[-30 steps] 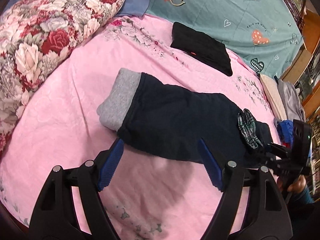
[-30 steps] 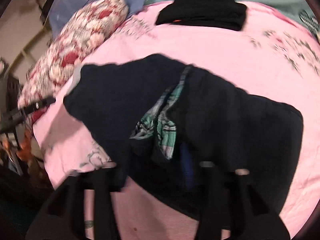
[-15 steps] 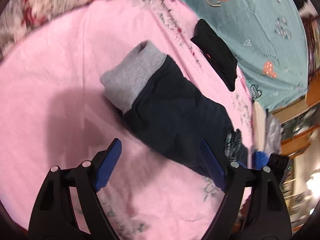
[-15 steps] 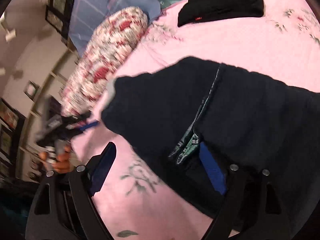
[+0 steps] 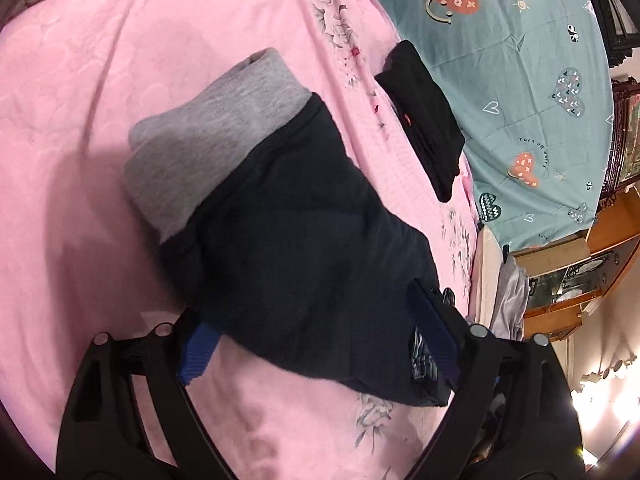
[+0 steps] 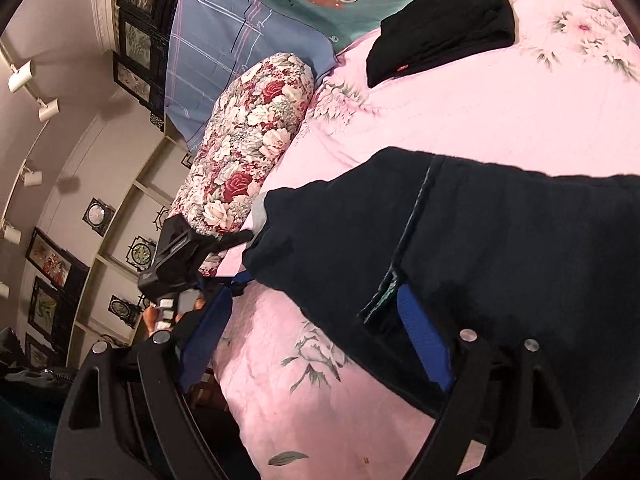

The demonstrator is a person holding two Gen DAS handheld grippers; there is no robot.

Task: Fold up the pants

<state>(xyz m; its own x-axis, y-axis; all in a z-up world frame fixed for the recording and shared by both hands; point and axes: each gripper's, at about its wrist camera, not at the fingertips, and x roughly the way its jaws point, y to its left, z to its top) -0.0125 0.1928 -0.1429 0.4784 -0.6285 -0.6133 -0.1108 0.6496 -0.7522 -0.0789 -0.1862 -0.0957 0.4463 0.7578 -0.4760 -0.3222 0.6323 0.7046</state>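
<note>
Dark navy pants (image 5: 304,240) with a grey lining end (image 5: 208,132) lie folded on the pink bedspread (image 5: 80,120). My left gripper (image 5: 314,342) straddles their near edge; its jaws are opening, the left pad (image 5: 196,352) partly under the cloth, the right pad (image 5: 432,332) against its top. My right gripper (image 6: 316,336) is open at the other end of the pants (image 6: 500,240), one pad (image 6: 424,340) inside the fold by the green plaid lining (image 6: 384,296). In the right wrist view a hand (image 6: 160,316) holds the left gripper (image 6: 240,260).
A folded black garment (image 5: 424,128) lies farther back on the bedspread. Beyond it is a teal sheet (image 5: 520,80). A floral bolster (image 6: 248,160) and a blue plaid pillow (image 6: 224,40) line one side. Grey clothes (image 5: 508,300) and wooden furniture (image 5: 580,280) flank the bed's edge.
The left gripper has sunk and rolled toward the pants, so their near edge now lies between its wider jaws. The right gripper has rolled too, and its jaws stand wider.
</note>
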